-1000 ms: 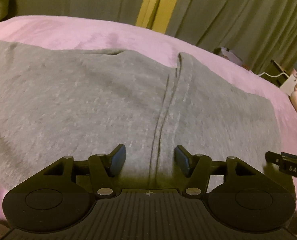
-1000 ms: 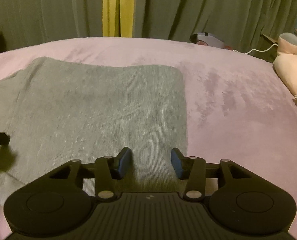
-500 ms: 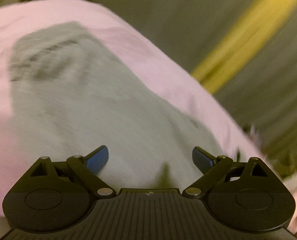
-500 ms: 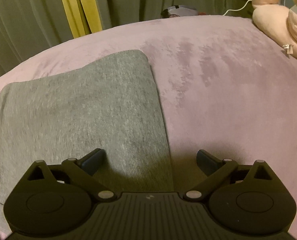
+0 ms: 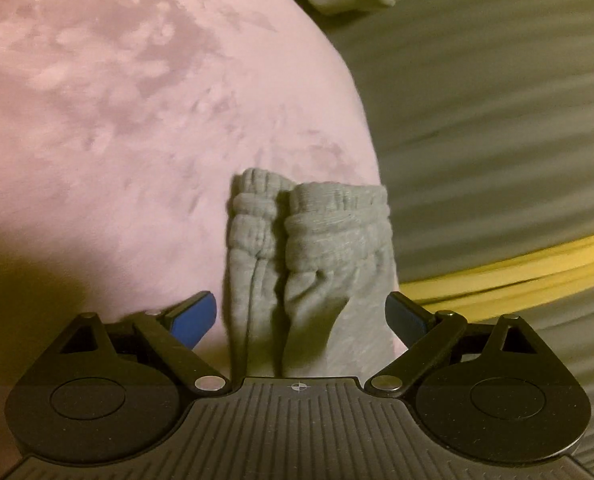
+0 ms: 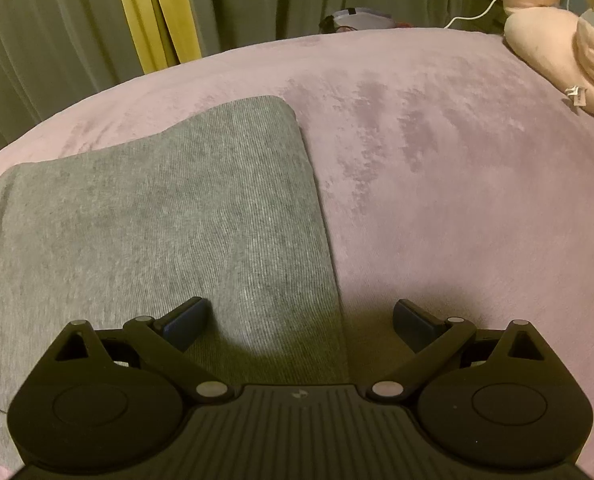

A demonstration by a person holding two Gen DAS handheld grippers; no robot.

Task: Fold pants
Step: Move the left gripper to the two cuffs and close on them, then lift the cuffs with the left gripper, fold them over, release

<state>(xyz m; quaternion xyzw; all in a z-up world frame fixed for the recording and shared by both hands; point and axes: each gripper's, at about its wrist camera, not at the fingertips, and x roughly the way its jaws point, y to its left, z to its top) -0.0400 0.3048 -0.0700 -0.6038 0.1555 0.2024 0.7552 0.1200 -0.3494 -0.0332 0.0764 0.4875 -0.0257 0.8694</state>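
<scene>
Bed: pink plush blanket [image 6: 457,200] covers it and fills most of both views, under dim warm light.
Left claw [image 5: 301,314]: bottom centre of its view, blue pads spread wide, nothing gripped; it hangs over the leg ends of the pants.
Pants, leg ends [image 5: 309,248]: grey sweatpants; two ribbed, gathered cuffs lie side by side between the spread fingers and run up to mid-frame. The right cuff lies close to the blanket's edge.
Right claw [image 6: 301,320]: bottom centre of its view, fingers spread wide and empty; the left finger [image 6: 187,320] is over grey cloth, the right finger over pink blanket.
Pants, folded body [image 6: 157,232]: flat grey panel filling the lower left of the right view, its straight right edge passing between the fingers, its rounded far corner near upper centre.
Plush toy [image 6: 557,40]: pale pink, on the blanket at the upper right, with a small white tag.
Curtains [image 6: 257,0]: olive green along the top of the right view, with a yellow strip [image 6: 157,12] at upper left; blurred on the right side of the left view.
</scene>
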